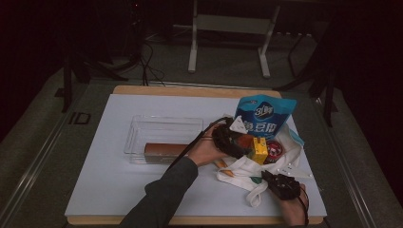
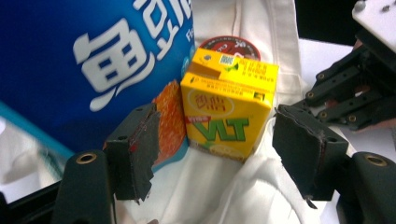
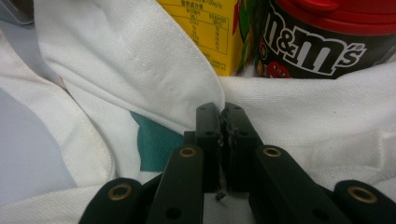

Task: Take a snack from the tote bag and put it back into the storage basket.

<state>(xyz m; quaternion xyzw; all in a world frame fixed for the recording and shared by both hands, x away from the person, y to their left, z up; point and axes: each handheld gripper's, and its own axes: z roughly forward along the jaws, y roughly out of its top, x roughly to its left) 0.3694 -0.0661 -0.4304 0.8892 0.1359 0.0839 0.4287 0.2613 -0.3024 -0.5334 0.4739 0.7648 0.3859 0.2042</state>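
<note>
A white cloth bag (image 1: 242,168) lies open on the mat, holding a blue snack bag (image 1: 263,116), a yellow juice box (image 1: 259,151) and a red-lidded M&M's can (image 1: 274,149). My left gripper (image 1: 244,142) reaches into the bag's mouth. In the left gripper view the left gripper (image 2: 222,154) is open, its pads on either side of the juice box (image 2: 224,107) without touching it, and the blue bag (image 2: 93,60) is at the left. My right gripper (image 1: 273,179) sits at the bag's near edge. The right gripper (image 3: 220,121) is shut on a fold of the white cloth (image 3: 140,60).
A clear plastic bin (image 1: 161,124) holding a long brown box (image 1: 164,149) stands left of the bag on the white mat (image 1: 109,180). The M&M's can (image 3: 317,42) and juice box (image 3: 205,28) stand just beyond the pinched cloth. A metal stand (image 1: 228,23) is past the table.
</note>
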